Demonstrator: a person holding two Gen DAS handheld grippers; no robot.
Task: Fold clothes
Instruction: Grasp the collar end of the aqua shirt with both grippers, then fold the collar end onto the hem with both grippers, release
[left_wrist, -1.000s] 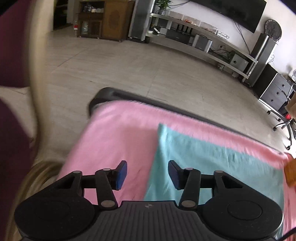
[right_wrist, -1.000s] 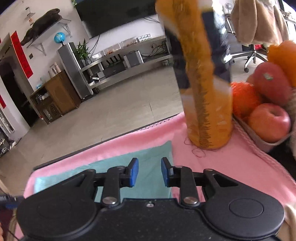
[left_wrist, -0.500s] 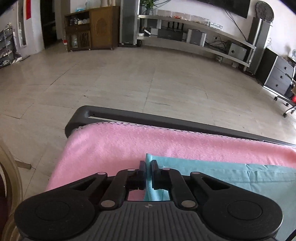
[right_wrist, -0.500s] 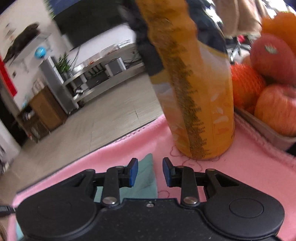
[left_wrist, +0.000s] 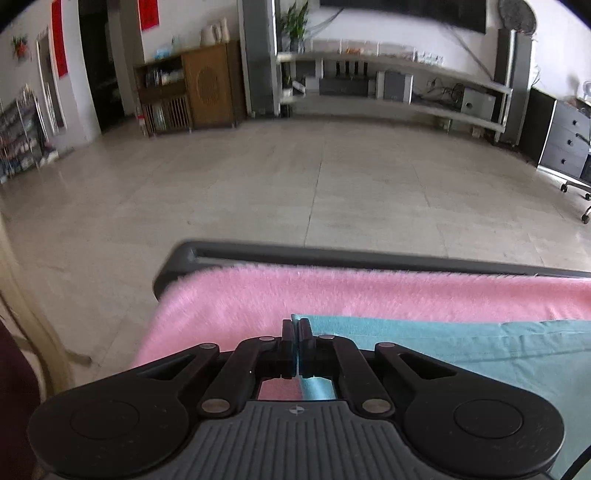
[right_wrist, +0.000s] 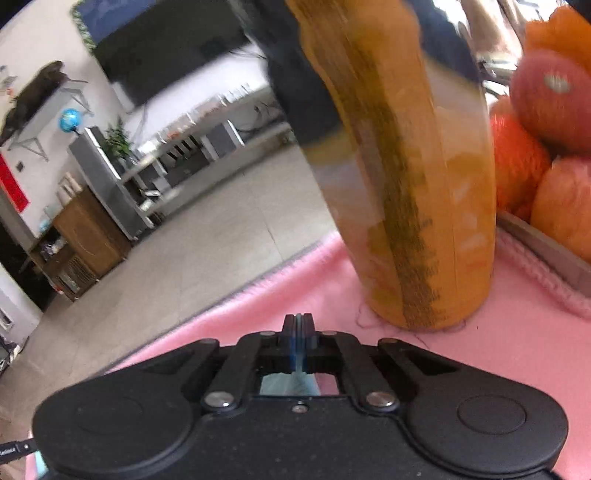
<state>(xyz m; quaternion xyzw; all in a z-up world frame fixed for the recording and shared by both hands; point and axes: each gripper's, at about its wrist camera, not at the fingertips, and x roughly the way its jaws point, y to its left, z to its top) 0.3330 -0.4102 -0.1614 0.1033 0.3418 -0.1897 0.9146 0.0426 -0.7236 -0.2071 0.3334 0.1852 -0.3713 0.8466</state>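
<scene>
Nearest the lenses, two grippers, one per view. Left gripper (left_wrist: 296, 328): fingers pressed together on the left corner of one teal garment (left_wrist: 461, 350), a strip of teal visible between the pads. Right gripper (right_wrist: 298, 325): fingers likewise closed, a sliver of teal cloth caught between them and showing in the opening behind; how much fabric it grips is hidden by the gripper body. The garment lies flat on one pink blanket (left_wrist: 258, 295), which covers a dark-rimmed table (left_wrist: 207, 254); its right portion is cut off at the frame edge. Just beyond the right gripper stands one orange bottle (right_wrist: 413, 206), blurred, top out of frame, label unreadable. Beside it, at right, a tray (right_wrist: 546, 247) holds several apples and oranges (right_wrist: 550, 107), partly cropped, count uncertain. Farther off: tiled floor (left_wrist: 295, 177), one wooden cabinet (left_wrist: 210, 85), a long low shelf unit (left_wrist: 388, 88), and a dark wall screen (right_wrist: 166, 48).
</scene>
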